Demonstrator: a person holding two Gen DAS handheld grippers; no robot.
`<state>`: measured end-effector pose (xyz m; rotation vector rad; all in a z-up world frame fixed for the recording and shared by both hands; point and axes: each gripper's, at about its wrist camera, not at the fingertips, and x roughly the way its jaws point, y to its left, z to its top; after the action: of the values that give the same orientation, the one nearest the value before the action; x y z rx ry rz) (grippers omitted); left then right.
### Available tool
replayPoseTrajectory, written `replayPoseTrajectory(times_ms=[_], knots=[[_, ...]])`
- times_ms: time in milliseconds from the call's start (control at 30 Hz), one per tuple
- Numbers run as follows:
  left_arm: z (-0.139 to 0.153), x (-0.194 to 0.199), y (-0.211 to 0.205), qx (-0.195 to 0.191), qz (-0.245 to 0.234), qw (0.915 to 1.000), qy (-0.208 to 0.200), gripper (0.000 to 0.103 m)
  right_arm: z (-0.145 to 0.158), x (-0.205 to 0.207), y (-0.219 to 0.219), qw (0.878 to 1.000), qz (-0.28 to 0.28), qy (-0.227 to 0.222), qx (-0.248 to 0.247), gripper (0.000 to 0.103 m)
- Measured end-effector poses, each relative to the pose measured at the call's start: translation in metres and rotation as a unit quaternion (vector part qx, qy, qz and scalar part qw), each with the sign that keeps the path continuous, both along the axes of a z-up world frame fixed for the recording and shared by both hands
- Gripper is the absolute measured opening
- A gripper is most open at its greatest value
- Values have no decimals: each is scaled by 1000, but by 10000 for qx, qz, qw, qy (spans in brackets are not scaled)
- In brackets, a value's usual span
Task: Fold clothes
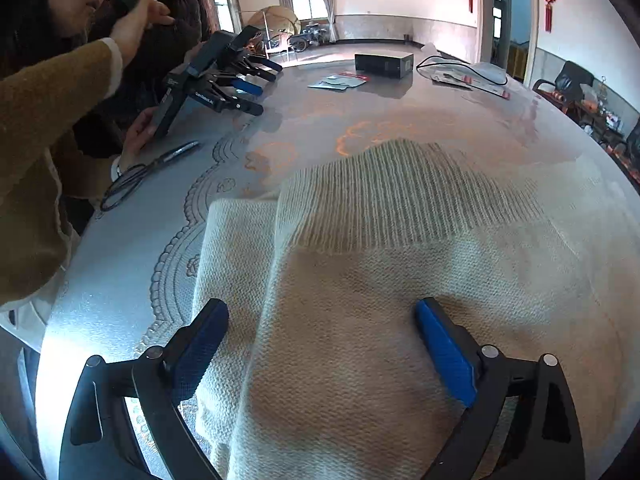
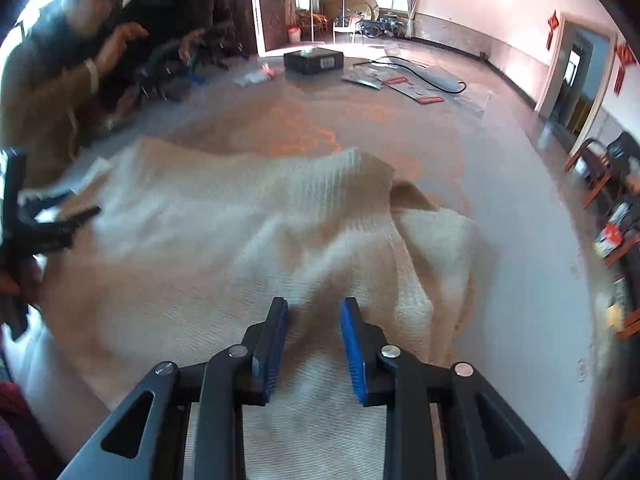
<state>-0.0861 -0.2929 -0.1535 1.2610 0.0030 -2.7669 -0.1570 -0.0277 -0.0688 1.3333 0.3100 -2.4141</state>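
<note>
Sweater (image 1: pixel 360 280), cream knit, lies spread on the table (image 1: pixel 120 272), ribbed hem folded across its middle. Left gripper (image 1: pixel 320 312) hovers over it, jaws spread wide, gripping nothing. Right gripper (image 2: pixel 314 308) sits over a rumpled ridge of knit, jaws narrow but parted.

The sweater's (image 1: pixel 360 320) near end is cut off by the bottom edge in the left wrist view. In the right wrist view the sweater (image 2: pixel 240 240) is smeared by motion blur, and whether cloth is pinched by the right gripper (image 2: pixel 314 340) cannot be told. Two people (image 2: pixel 100 40) at the table's (image 2: pixel 520 240) far side are blurred. Print on the black box (image 1: pixel 383 65) is too small to be read.
</note>
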Motion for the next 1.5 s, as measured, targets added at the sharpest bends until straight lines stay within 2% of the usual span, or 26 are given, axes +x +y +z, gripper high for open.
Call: replayPoseTrajectory(times_ms=[67,133,200,267,333,400,433,533,567,600,667,733,767,833,933,1033,1133,1200,1267,1400,1500], knots=[[-2,2,-14,252,176,9995,-15,102,-8,-7,26,9978,-395,-170,-508,31],[-1,4,-22,325,282,9991,-50,103,-6,-12,50,9932,-963,-211,-614,27],[3,6,-24,404,403,9984,-55,103,3,-12,66,9870,-1296,-211,-927,31],[8,9,-24,502,543,9973,-6,102,17,-7,71,9813,-1272,-153,-1433,31],[18,16,-19,658,607,9957,257,102,28,2,57,9825,-867,-61,-1647,31],[23,21,-11,724,508,9954,376,102,29,14,30,9880,-295,-59,-1517,31],[23,22,-6,604,442,9965,379,102,29,21,16,9895,-10,-63,-1441,30],[13,22,9,-30,258,9994,210,102,7,31,-13,9986,281,-29,-456,29],[9,24,9,-123,255,9994,180,102,-2,32,-18,9995,293,-28,-74,28],[5,25,8,-216,252,9993,150,102,-7,33,-14,9996,264,-10,31,28],[2,28,2,-163,300,9993,117,102,-12,34,-3,9998,183,36,77,28],[3,29,-4,-65,395,9992,55,102,-9,29,16,9996,-239,-157,-15,28],[3,30,-7,-16,440,9990,22,102,-2,28,23,9986,-463,-196,-186,29],[6,30,-8,12,527,9986,-28,102,17,31,25,9973,-588,55,-448,30],[8,29,0,-206,505,9985,3,102,33,36,3,9980,-89,341,-524,30],[11,27,1,-282,486,9984,9,102,20,35,-27,9984,421,325,-180,30],[14,25,-1,-286,491,9984,1,102,-6,25,-35,9990,427,39,121,30],[16,24,-2,-289,495,9984,-4,102,-9,19,-26,9994,333,-52,-106,31],[18,23,-3,-291,498,9983,-9,102,-3,14,-15,9997,146,-99,-179,31],[23,19,-5,-289,501,9983,-6,102,24,7,-3,9987,-27,148,-492,32],[40,4,1,-279,420,9986,134,102,34,-11,-16,9981,37,256,-554,33]])
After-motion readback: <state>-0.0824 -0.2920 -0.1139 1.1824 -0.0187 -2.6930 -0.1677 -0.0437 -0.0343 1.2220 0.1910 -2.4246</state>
